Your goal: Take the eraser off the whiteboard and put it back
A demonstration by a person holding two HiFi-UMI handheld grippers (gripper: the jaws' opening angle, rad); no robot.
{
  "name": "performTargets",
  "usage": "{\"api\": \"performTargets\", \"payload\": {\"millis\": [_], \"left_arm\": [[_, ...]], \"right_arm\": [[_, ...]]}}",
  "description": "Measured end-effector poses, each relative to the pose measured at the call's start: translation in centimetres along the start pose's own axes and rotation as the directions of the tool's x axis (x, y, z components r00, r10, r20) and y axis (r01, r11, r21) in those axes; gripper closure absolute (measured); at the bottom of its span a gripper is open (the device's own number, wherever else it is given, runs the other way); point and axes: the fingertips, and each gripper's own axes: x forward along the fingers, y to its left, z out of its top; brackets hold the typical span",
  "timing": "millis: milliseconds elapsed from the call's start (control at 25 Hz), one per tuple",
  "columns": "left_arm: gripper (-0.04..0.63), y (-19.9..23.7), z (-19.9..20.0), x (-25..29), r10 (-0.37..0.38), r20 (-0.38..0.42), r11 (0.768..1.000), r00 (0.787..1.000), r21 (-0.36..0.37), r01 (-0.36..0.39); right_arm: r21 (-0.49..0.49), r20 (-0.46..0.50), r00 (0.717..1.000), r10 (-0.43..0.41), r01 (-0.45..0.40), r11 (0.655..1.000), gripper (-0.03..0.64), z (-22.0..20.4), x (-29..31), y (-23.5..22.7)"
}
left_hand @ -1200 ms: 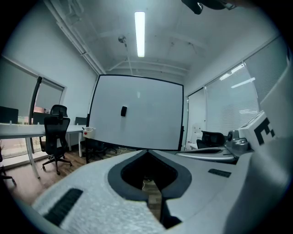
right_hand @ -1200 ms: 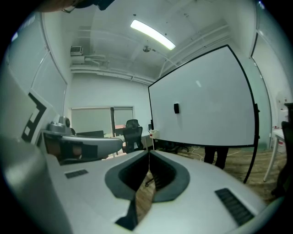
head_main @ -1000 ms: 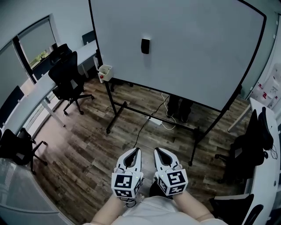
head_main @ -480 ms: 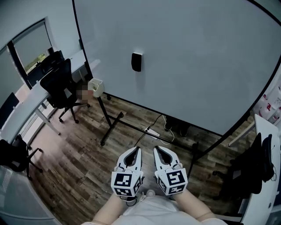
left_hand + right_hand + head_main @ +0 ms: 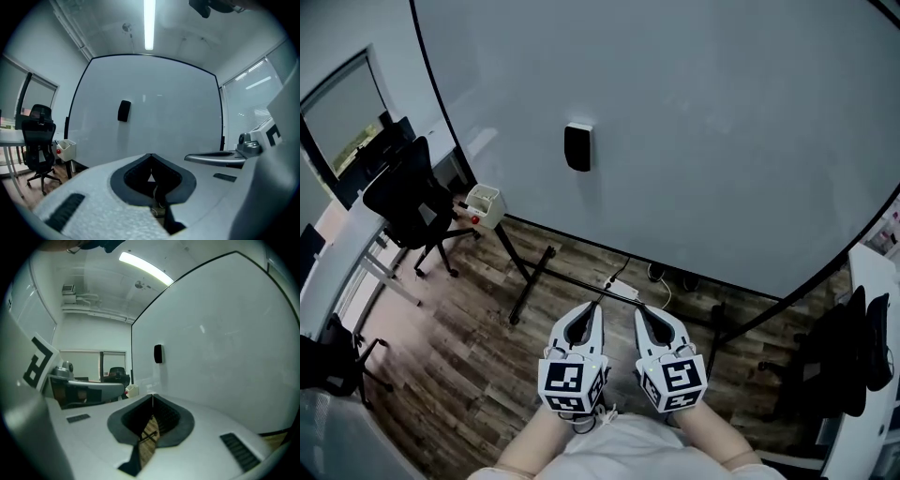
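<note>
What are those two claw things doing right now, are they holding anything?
Left gripper: closed, holding nothing.
Right gripper: closed, holding nothing.

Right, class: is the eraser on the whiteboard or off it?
On. The black eraser sits stuck on the whiteboard, well above its lower edge.

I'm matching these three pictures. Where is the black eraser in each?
Head view: eraser on the whiteboard, left of centre, upper half.
Left gripper view: eraser left of centre, mid height.
Right gripper view: eraser just right of centre, mid height.
Shared landmark: small white box at the board's lower left corner.
</note>
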Motion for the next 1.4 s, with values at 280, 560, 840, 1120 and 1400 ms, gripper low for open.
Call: {"api": "performTargets", "payload": {"millis": [280, 560, 840, 1120, 1400], "left_arm": [[0.577, 5.4, 3.1, 6.3, -0.092, 0.016, 0.995, 0.996, 0.032, 0.092], [0.577, 10.2, 6.9, 12.0, -0.148, 0.04, 0.988, 0.988, 0.058, 0.145], [0.575, 12.6, 9.9, 16.6, -0.199, 0.076, 0.978, 0.977, 0.073, 0.193], [0.314, 14.1, 13.3, 20.4, -0.214, 0.13, 0.977, 0.968, 0.03, 0.212], [0.299, 13.7, 15.2, 22.0, -0.234, 0.132, 0.97, 0.963, 0.096, 0.222]], "right_arm": [[0.007, 0.048, 0.99, -0.129, 0.129, 0.992, 0.589, 3.0, 7.1, -1.3], [0.004, 0.067, 0.969, -0.24, 0.24, 0.971, 0.589, 5.3, 12.8, -1.9], [-0.028, 0.051, 0.944, -0.327, 0.329, 0.944, 0.589, 5.8, 16.2, -2.7], [-0.045, 0.028, 0.931, -0.365, 0.366, 0.929, 0.589, 6.2, 18.5, -3.3], [-0.043, 0.015, 0.913, -0.407, 0.408, 0.912, 0.589, 6.3, 18.8, -4.0]]}}
